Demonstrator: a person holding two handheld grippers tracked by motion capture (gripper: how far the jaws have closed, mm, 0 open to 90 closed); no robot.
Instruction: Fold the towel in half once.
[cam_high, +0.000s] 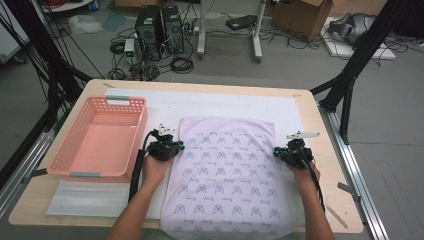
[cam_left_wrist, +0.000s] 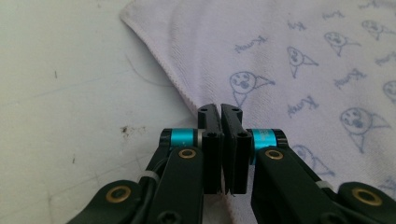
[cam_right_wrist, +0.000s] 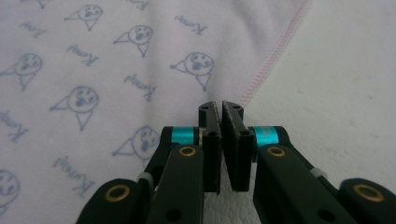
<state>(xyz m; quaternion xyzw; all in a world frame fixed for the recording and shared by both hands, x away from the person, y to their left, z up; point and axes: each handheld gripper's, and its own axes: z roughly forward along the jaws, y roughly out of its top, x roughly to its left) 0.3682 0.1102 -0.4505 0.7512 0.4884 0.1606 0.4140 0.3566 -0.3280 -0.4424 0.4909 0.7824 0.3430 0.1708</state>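
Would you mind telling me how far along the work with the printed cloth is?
Done: the printed cloth lies spread flat on the table. In hand: the left gripper and right gripper have each shut on a side edge. Left: no fold shows yet, and the pink basket holds nothing.

The printed cloth (cam_high: 227, 175) is lying flat on the worktop (cam_high: 305, 102). The left claw (cam_high: 174, 148) and right claw (cam_high: 278, 152) are gripping its opposite side edges. A pink basket (cam_high: 100, 137) is sitting at the left.

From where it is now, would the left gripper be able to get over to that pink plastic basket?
Probably yes. The left gripper sits at the printed cloth's left edge, right beside the pink plastic basket, with nothing between them. Its jaws are shut on the cloth, though.
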